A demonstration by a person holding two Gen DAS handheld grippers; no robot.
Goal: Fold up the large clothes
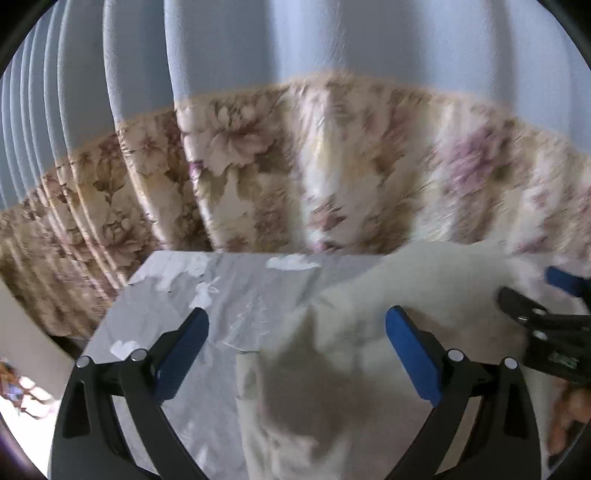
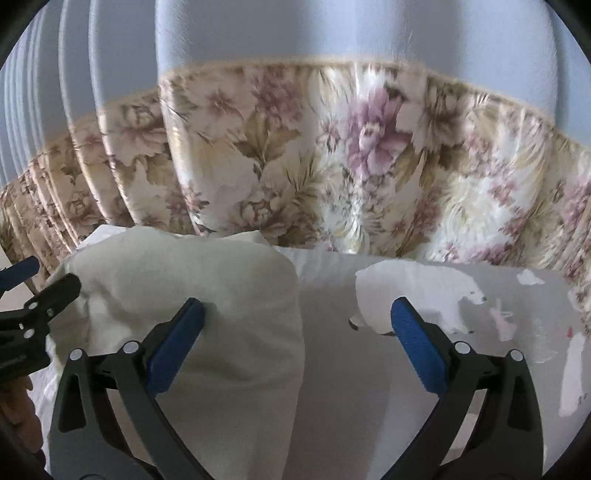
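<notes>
A cream-white garment point(image 1: 369, 332) lies bunched on a grey table point(image 1: 177, 295) with white animal prints. In the right wrist view the same garment point(image 2: 207, 295) is a folded mound on the left half of the table point(image 2: 332, 369). My left gripper point(image 1: 297, 325) is open, its jaws wide apart over the garment's left edge and holding nothing. My right gripper point(image 2: 295, 317) is open too, its left pad point(image 2: 177, 339) resting against the cloth. Each gripper shows at the edge of the other's view, the right one point(image 1: 546, 317) and the left one point(image 2: 40, 299).
A curtain hangs right behind the table, plain blue on top point(image 2: 295, 29) and floral below point(image 2: 369, 147). The table's far edge point(image 1: 258, 254) meets the curtain. A polar bear print point(image 2: 417, 291) marks the right part of the table.
</notes>
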